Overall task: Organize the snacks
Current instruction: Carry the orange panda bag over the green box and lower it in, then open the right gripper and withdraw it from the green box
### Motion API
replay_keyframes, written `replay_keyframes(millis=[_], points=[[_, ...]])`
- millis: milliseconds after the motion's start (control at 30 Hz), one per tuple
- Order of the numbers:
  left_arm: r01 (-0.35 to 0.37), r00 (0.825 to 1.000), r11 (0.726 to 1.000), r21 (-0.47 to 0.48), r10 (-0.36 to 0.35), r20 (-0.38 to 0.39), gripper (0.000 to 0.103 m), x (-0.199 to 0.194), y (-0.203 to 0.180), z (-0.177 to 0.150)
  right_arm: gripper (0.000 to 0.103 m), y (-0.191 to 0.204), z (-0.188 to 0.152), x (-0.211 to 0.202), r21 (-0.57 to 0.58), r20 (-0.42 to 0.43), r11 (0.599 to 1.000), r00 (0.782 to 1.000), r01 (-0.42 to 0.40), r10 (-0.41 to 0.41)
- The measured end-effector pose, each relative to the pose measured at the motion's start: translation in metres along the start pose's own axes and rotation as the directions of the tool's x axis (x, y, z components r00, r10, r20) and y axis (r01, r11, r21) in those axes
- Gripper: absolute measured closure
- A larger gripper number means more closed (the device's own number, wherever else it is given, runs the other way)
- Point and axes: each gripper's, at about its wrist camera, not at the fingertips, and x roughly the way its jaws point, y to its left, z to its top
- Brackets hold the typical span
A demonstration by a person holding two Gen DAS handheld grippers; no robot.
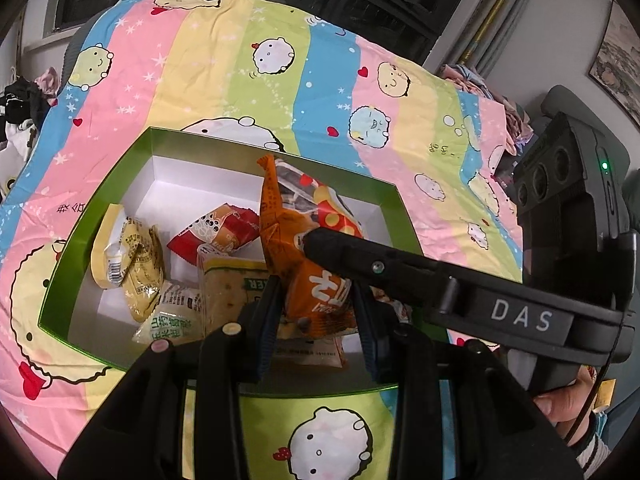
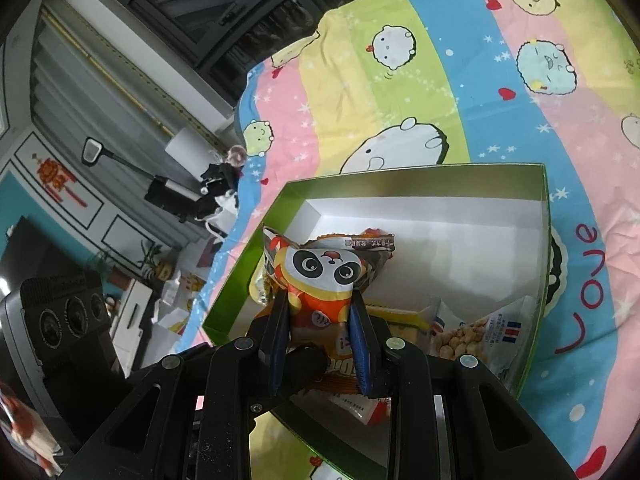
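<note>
Over green box (image 1: pixel 100 208) sitting on cartoon-print bedsheet (image 1: pixel 200 80): left gripper (image 1: pixel 316 316) clamping orange snack packet (image 1: pixel 320 300), right gripper (image 2: pixel 320 340) pinching panda snack packet (image 2: pixel 320 280). Inside box: yellow packets (image 1: pixel 128 264), red packet (image 1: pixel 224 232), peanut bag (image 2: pixel 472 332) lying loose.

One green box (image 1: pixel 100 208); two tools, left (image 1: pixel 316 316), right (image 2: pixel 320 332); one striped cartoon sheet (image 1: pixel 200 72); several snack packets (image 1: pixel 132 264), exact count unclear.
</note>
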Motion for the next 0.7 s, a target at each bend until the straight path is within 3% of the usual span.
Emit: replay_keyframes(millis=[233,333,400,467,700], points=[[-0.019,1.000,1.000,-0.005,0.018,-0.014,0.064,0.002,-0.002,-0.001,0.073,0.004,0.004,-0.001,-0.026,0.011,0.998,0.998,0.062,-0.062],[-0.056,0.998,0.998,0.002,0.056,-0.009,0.051,0.002,-0.002,-0.001,0.073,0.008,0.006,-0.002,-0.054,0.020,0.992,0.993,0.114,-0.113],[-0.066,0.998,0.998,-0.004,0.066,-0.005,0.040,0.001,0.000,0.000,0.066,0.009,0.007,-0.004,-0.067,0.031,0.987,0.989,0.146,-0.144],[-0.080,0.997,0.997,-0.006,0.080,0.002,0.035,-0.003,0.001,0.000,0.053,0.010,0.008,-0.010,-0.071,0.050,0.983,0.985,0.167,-0.164],[-0.128,0.991,0.992,-0.002,0.128,0.023,0.019,-0.020,-0.001,0.001,0.042,0.018,0.011,-0.032,-0.100,0.096,0.963,0.965,0.251,-0.242]])
